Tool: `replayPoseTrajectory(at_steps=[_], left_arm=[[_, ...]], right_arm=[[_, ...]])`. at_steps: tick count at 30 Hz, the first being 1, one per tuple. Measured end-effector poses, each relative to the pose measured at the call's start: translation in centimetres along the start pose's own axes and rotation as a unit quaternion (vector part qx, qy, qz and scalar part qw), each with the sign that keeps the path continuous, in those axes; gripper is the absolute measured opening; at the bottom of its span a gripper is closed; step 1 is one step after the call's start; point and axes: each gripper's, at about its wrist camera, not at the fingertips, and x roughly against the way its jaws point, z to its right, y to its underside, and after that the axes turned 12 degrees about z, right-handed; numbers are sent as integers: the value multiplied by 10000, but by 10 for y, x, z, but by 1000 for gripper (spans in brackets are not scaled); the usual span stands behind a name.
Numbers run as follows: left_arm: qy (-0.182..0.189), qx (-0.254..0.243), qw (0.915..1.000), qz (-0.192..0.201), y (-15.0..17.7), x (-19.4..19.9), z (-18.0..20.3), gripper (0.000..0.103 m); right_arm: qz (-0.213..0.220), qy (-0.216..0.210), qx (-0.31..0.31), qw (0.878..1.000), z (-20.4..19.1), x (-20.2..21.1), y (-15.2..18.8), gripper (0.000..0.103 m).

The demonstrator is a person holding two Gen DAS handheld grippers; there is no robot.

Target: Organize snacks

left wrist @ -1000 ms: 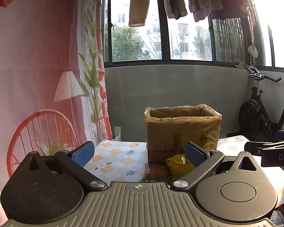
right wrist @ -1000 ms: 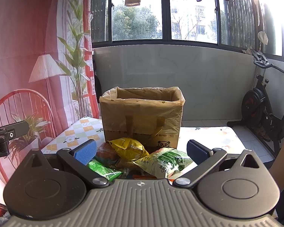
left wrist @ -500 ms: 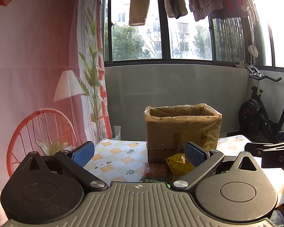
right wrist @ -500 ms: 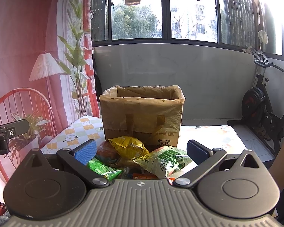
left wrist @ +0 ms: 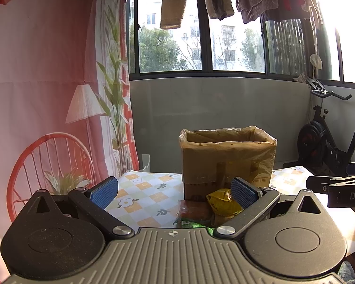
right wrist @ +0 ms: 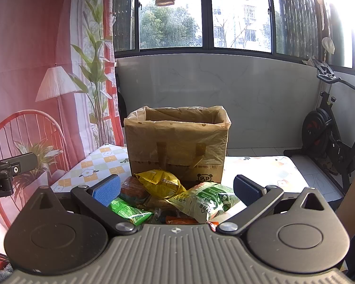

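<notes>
A pile of snack packets lies on the table in front of an open brown box (right wrist: 177,142) lined with a plastic bag. In the right wrist view I see a yellow packet (right wrist: 159,181), a pale green bag (right wrist: 207,200), a bright green packet (right wrist: 127,210) and a red-brown packet (right wrist: 132,189). My right gripper (right wrist: 177,190) is open and empty just before the pile. In the left wrist view the box (left wrist: 227,156), yellow packet (left wrist: 221,200) and red-brown packet (left wrist: 194,209) show. My left gripper (left wrist: 175,193) is open and empty, left of the pile.
The table (left wrist: 144,196) has a checked flower cloth. A printed curtain with a red chair and lamp hangs at the left (left wrist: 47,118). An exercise bike (right wrist: 329,137) stands at the right. Windows with hanging laundry are behind.
</notes>
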Motion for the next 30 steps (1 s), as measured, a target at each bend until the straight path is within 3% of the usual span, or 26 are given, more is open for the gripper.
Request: replayPoseTrajectory(at_steps=[30], left_arm=[[17,49,10000,-38,3,0,-1,102]], right_arm=[[-36,26,-31,10000,2,-1,2,103]])
